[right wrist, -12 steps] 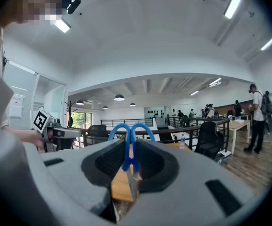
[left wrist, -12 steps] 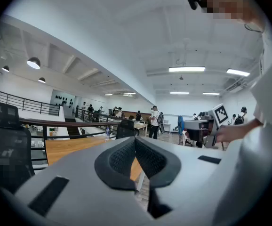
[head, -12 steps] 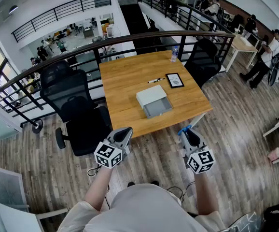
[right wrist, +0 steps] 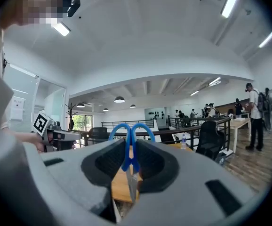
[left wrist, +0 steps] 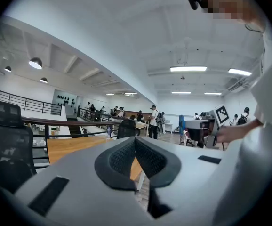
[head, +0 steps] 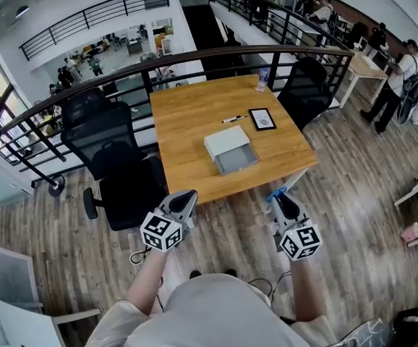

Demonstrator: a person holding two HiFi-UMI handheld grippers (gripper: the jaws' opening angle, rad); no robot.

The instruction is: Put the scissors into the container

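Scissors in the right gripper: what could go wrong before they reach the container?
1. The right gripper pinches the scissors along their thin middle, handles out front; they could pivot or slip.
2. The container is small and set back from the table edge; a high release may miss its open tray.

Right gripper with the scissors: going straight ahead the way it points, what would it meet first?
Likely the wooden table: the right gripper, shut on the scissors, points level at its near edge. It seems slightly above the top, so it may skim over; depth is unclear.
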